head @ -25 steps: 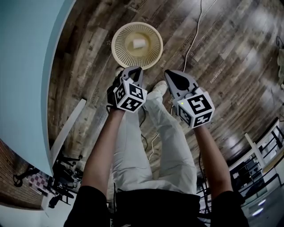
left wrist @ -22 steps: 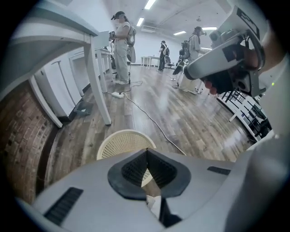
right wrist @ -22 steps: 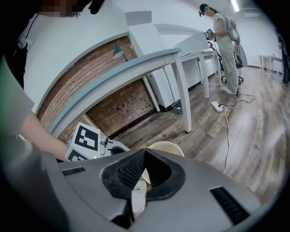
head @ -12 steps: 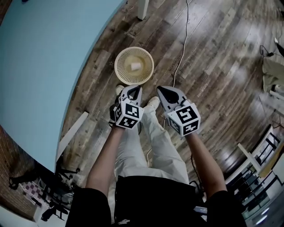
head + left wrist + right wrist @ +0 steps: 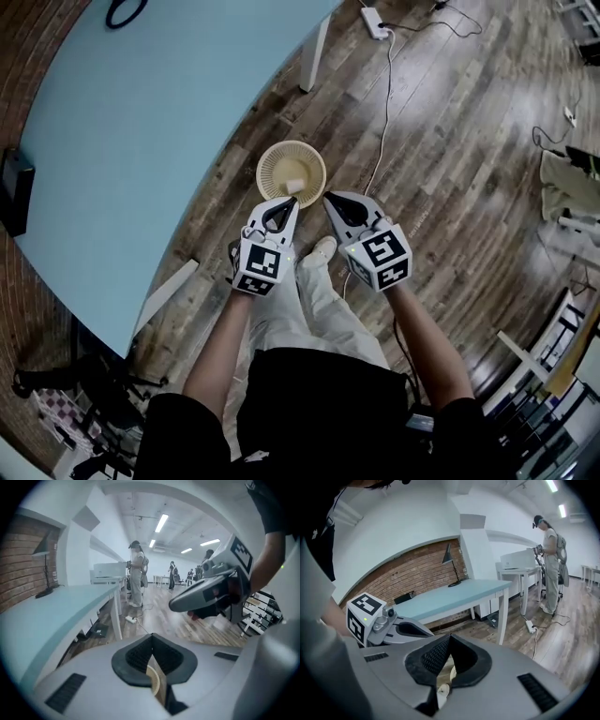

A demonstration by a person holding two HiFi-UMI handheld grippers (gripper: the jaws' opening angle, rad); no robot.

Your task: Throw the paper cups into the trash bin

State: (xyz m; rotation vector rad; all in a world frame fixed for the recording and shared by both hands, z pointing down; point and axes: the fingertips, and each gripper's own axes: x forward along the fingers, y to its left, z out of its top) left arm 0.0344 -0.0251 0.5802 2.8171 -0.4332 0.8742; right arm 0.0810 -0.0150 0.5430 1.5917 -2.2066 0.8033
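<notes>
Left gripper (image 5: 292, 201) and right gripper (image 5: 329, 197) are held side by side at the centre of the head view, each with its jaws brought together at the tips and nothing clamped between them. Wooden floor (image 5: 469, 131) is spread across the right of the frame, and a light blue table (image 5: 159, 122) fills the upper left. A round cream trash bin (image 5: 266, 169) is set on the floor just beside the table's edge, directly above the gripper tips in the frame. A white cable (image 5: 386, 84) is laid from beside the bin to a power strip (image 5: 374, 21) at the top. One paper cup (image 5: 292, 181) is seen inside the bin.
</notes>
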